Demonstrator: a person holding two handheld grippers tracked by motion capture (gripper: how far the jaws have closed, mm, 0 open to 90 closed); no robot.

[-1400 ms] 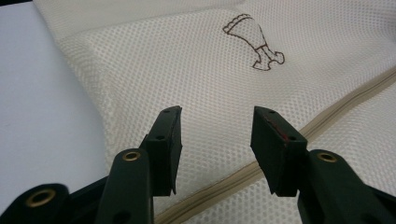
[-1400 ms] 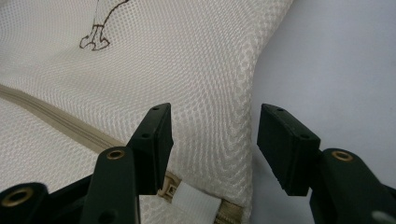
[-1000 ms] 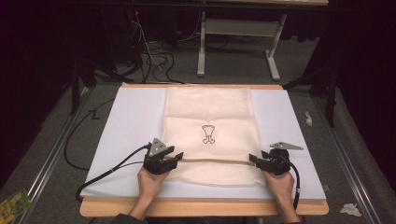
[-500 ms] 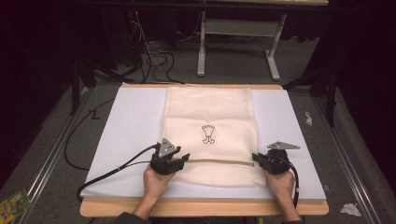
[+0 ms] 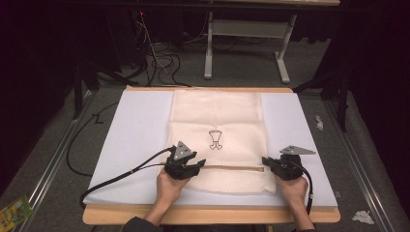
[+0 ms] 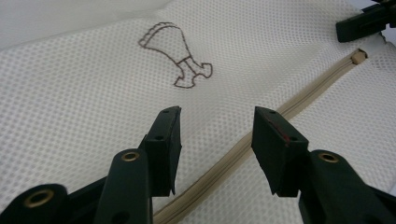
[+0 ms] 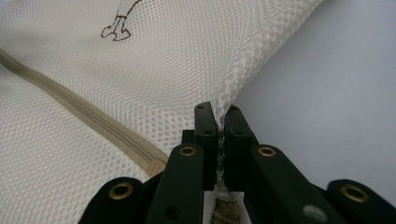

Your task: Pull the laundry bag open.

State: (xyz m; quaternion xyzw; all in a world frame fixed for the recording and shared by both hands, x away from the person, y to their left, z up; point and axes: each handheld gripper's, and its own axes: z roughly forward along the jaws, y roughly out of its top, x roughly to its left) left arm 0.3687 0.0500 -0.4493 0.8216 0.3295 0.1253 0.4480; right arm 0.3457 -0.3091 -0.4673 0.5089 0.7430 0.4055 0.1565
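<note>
Pinching the right edge of the cream mesh laundry bag (image 7: pixel 140 70) with my right fingers (image 7: pixel 219 135): closed tight, a thin ridge of netting squeezed between them, drawn taut up and away from the white foam mat (image 7: pixel 336 93) just beside it.

Change over the last second: my left fingers (image 6: pixel 215 144) have slid a little further in over the bag and nearer my body; the right ones have barely shifted. I read this as lining the left pair up on the zip while the right anchors the bag's end, so the opening step has not begun.

Left fingers stand wide apart, gripping nothing. They hover just above the mesh. The beige zipper strip (image 6: pixel 289 107) passes under the right-hand finger of the pair and runs away ahead towards my other tool. Ahead and to the left sits the brown outline drawing (image 6: pixel 177 56) printed on the fabric.

Bag lies flat along the middle of the table (image 5: pixel 212 215), zip line between my two tools.
</note>
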